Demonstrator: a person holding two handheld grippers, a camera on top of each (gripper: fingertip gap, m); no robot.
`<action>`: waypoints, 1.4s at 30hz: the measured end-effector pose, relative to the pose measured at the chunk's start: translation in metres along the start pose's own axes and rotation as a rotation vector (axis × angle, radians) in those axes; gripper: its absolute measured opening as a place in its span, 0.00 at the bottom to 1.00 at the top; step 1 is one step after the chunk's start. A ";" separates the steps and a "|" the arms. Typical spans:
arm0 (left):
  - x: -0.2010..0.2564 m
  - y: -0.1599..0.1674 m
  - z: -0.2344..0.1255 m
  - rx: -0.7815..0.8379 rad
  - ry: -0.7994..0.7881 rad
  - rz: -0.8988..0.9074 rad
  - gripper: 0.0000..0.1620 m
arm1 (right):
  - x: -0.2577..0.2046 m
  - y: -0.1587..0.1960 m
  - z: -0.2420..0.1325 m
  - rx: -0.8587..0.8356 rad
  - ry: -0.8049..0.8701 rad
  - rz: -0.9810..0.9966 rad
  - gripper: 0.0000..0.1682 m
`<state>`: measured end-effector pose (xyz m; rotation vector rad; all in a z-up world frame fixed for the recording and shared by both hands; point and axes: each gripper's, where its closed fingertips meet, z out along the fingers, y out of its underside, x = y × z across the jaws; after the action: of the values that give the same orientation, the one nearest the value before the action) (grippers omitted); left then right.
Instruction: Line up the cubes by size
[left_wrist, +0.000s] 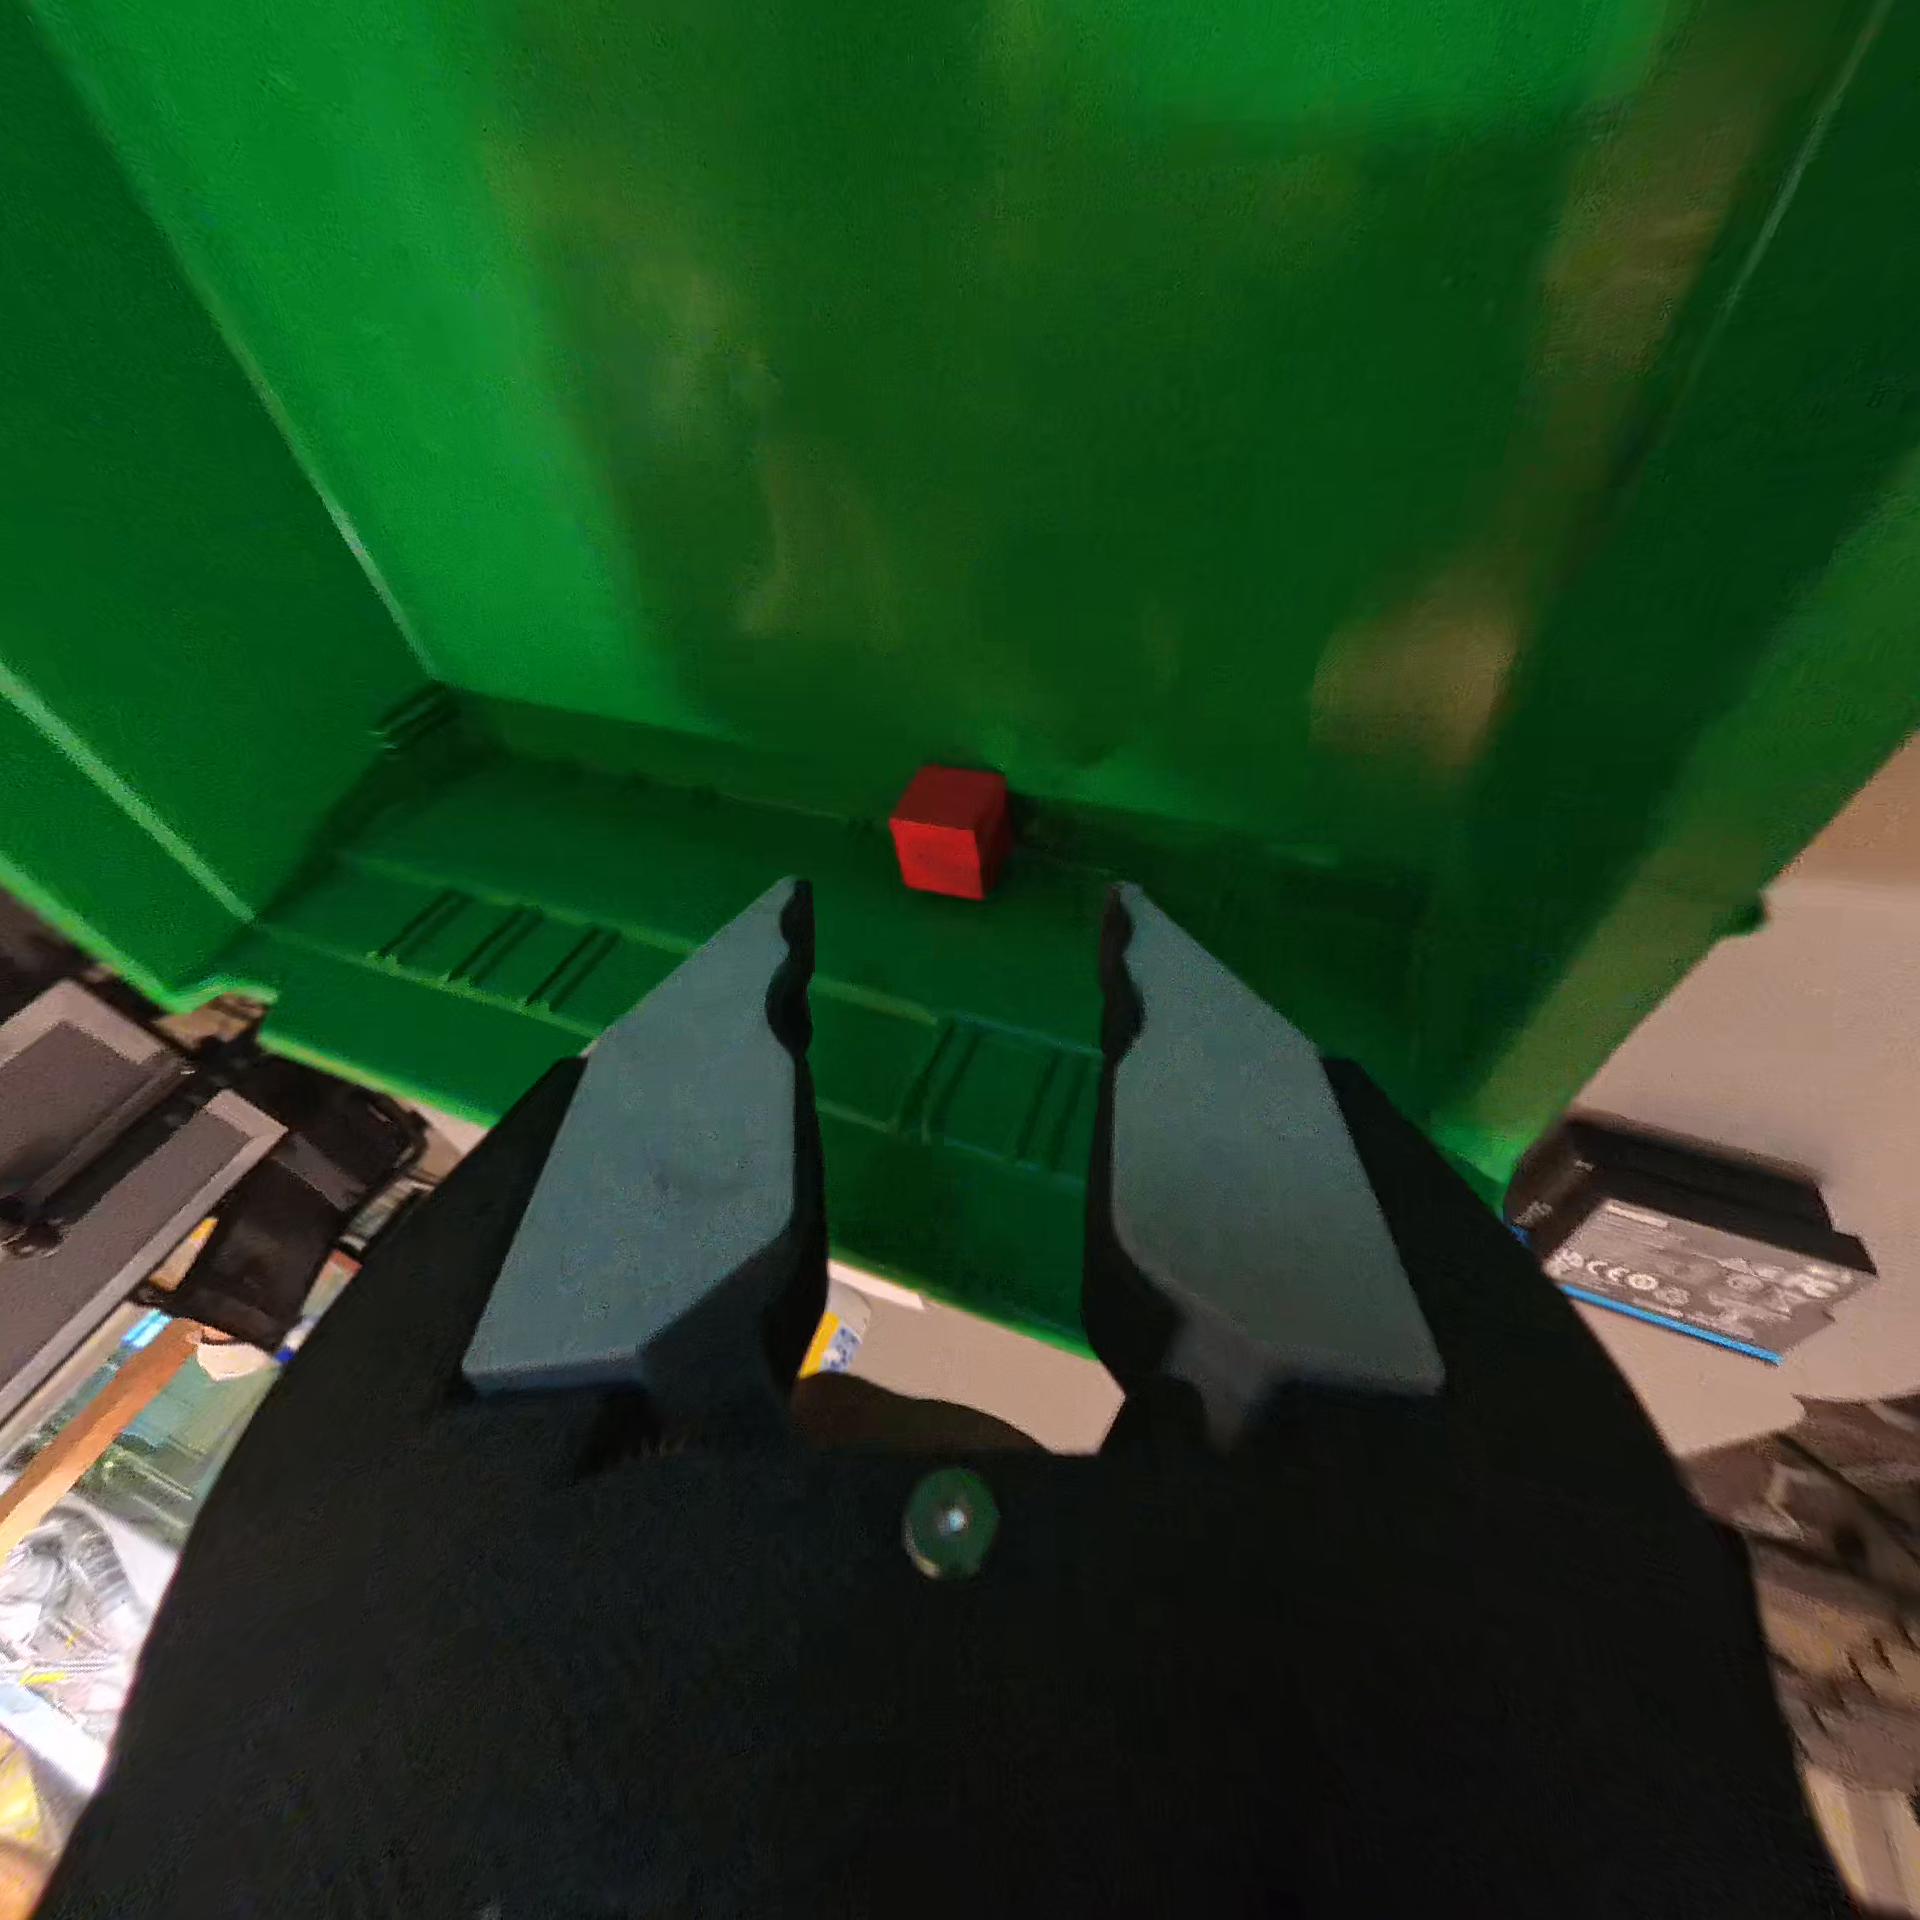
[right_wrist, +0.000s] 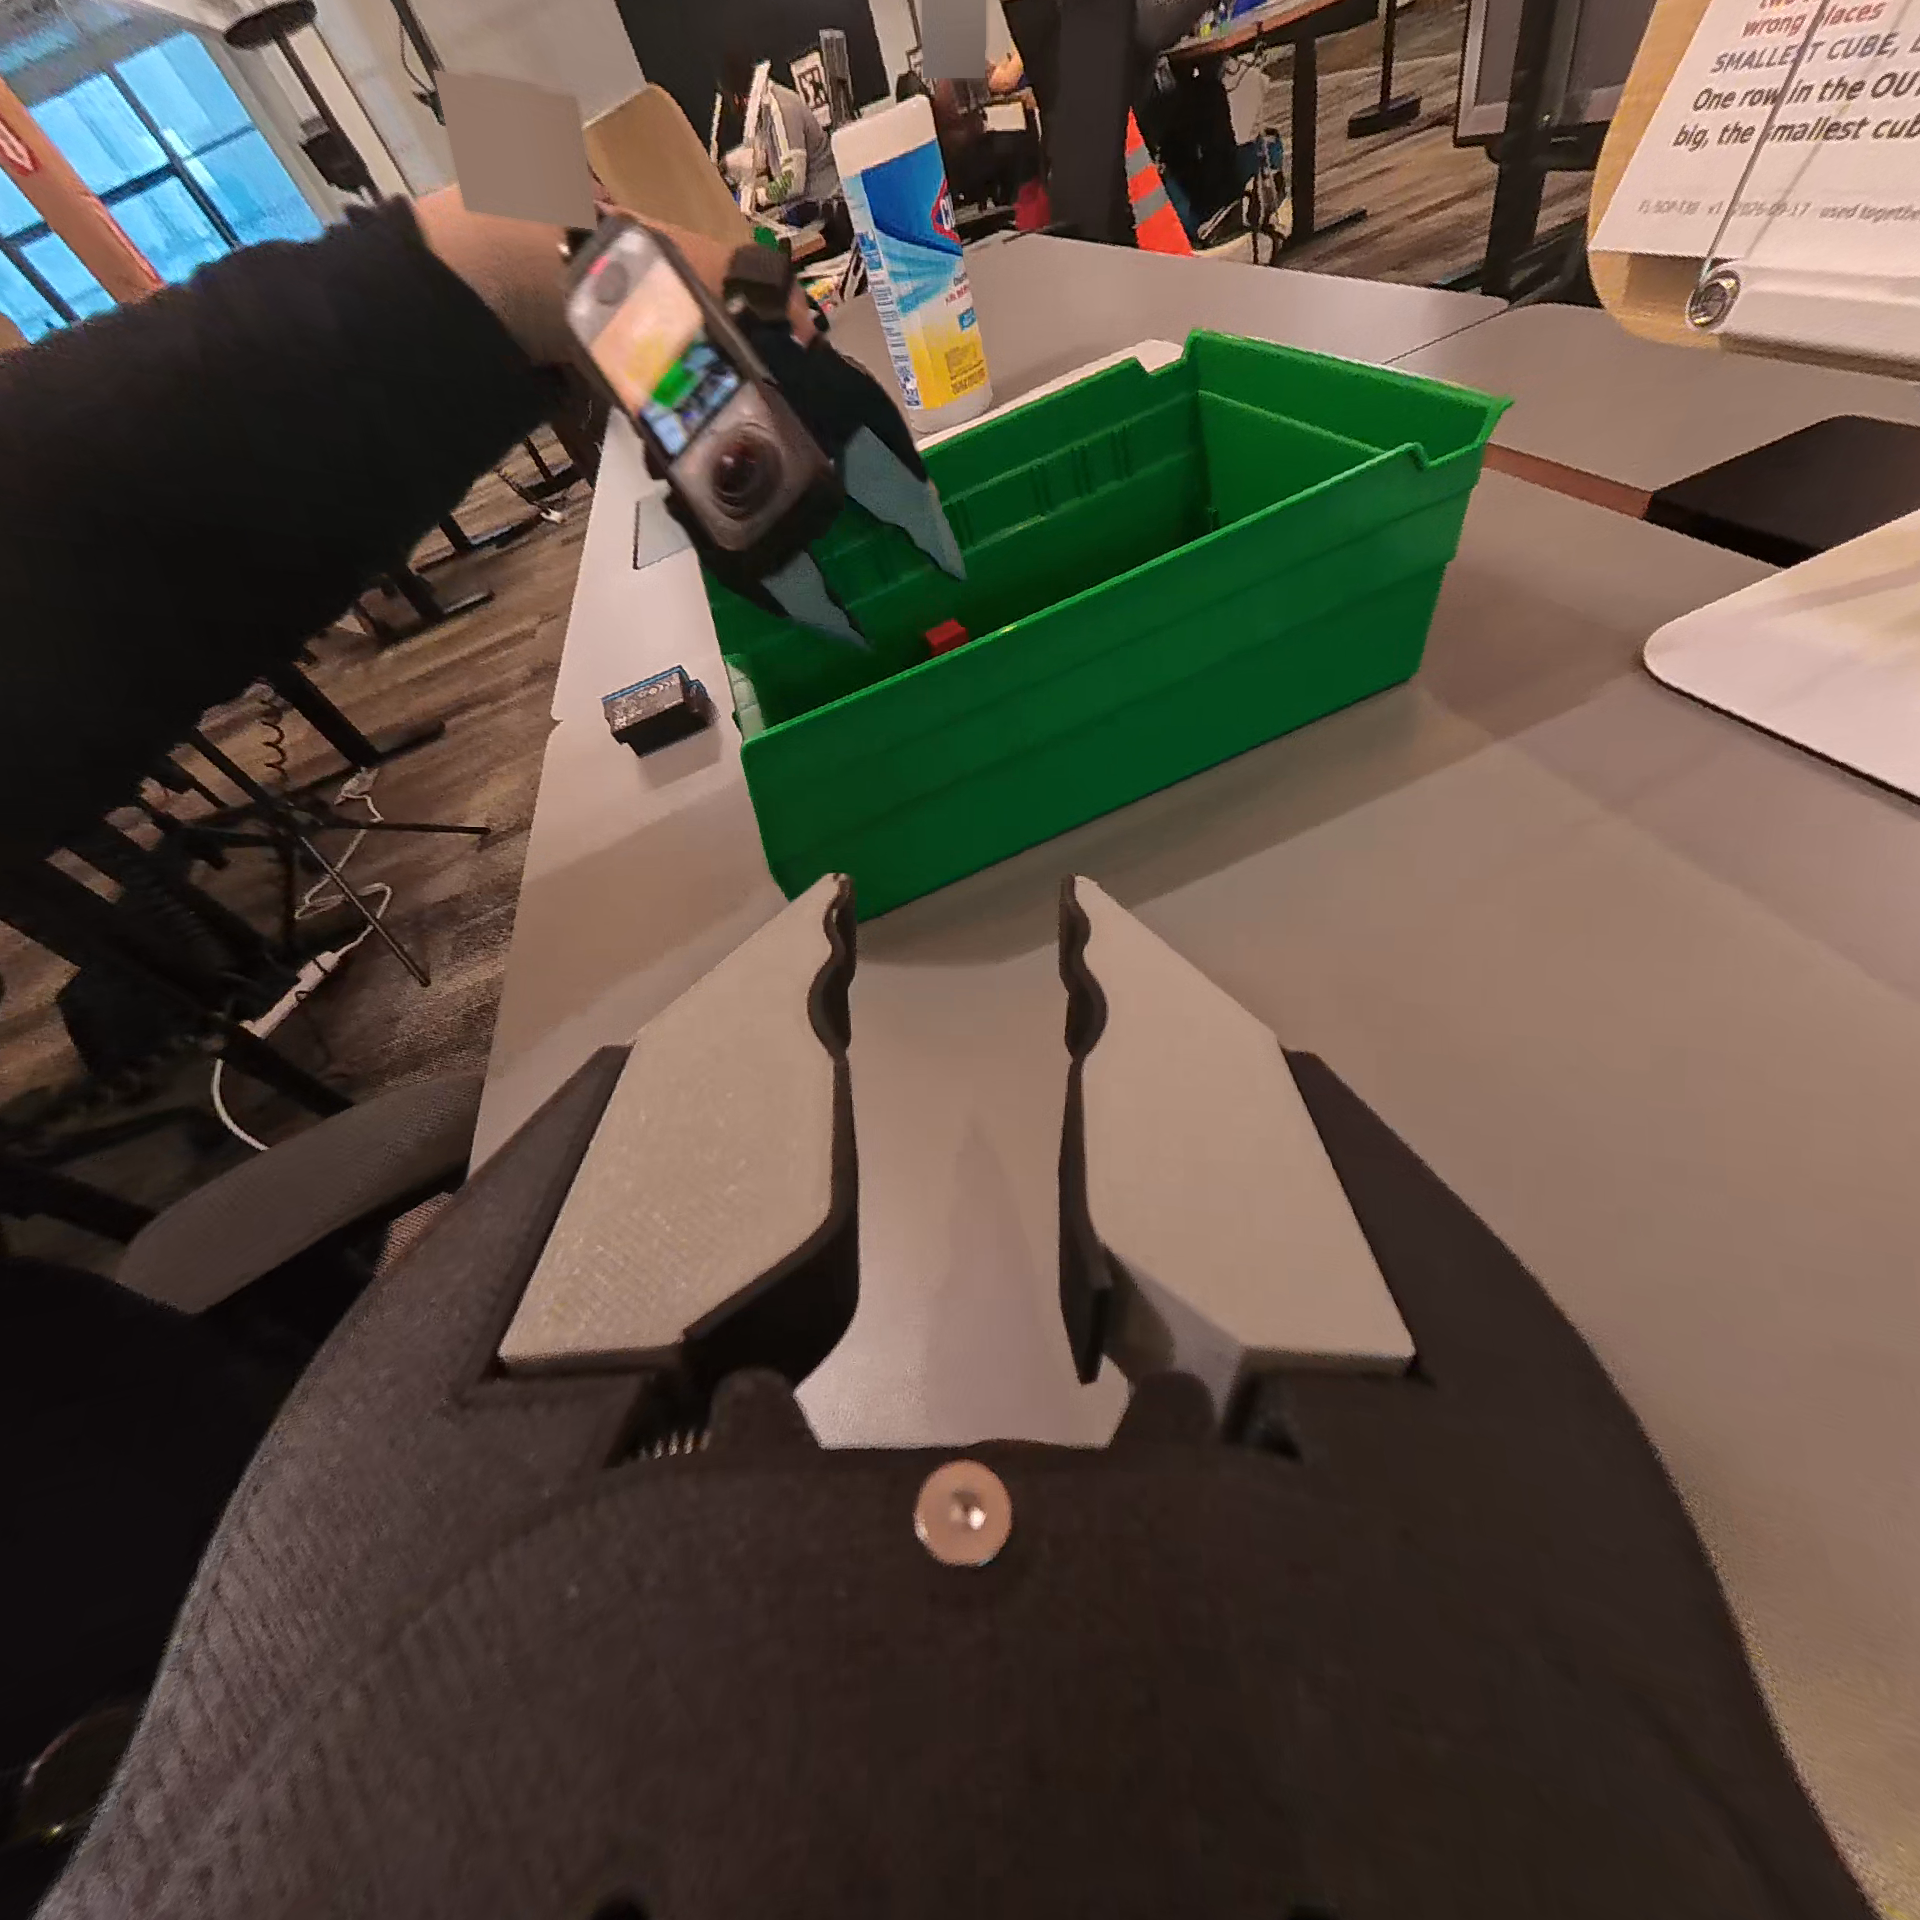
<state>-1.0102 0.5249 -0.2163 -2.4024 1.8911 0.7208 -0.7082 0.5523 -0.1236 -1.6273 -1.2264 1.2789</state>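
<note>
A small red cube (left_wrist: 951, 828) lies on the floor of a green plastic bin (left_wrist: 520, 914), against the bin's wall. My left gripper (left_wrist: 956, 899) is open and empty, tilted down into the bin just short of the cube. In the right wrist view the left gripper (right_wrist: 914, 608) hangs over the near end of the bin (right_wrist: 1091, 748), with the cube (right_wrist: 943, 636) just beside its fingertips. My right gripper (right_wrist: 956, 904) is open and empty, low over the grey table in front of the bin.
A small black battery-like block (right_wrist: 657, 709) lies on the table (right_wrist: 1455, 1039) left of the bin. A wipes canister (right_wrist: 914, 260) stands behind the bin. A white board (right_wrist: 1808, 665) lies at the right. A printed sheet on a stand (right_wrist: 1787, 177) is at upper right.
</note>
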 end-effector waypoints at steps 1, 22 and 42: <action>-0.001 0.000 0.005 -0.019 0.023 -0.003 0.33 | 0.000 0.000 0.000 -0.002 0.001 0.000 0.22; -0.031 -0.017 0.000 -0.066 -0.090 0.037 0.12 | -0.016 0.008 0.006 -0.057 -0.019 -0.072 0.22; 0.032 -0.235 -0.201 0.908 -0.863 0.017 0.12 | -0.072 -0.003 0.011 0.041 -0.367 0.064 0.28</action>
<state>-0.7174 0.5044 -0.1130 -1.2273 1.3904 0.5613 -0.7232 0.4844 -0.1029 -1.4533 -1.3587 1.6861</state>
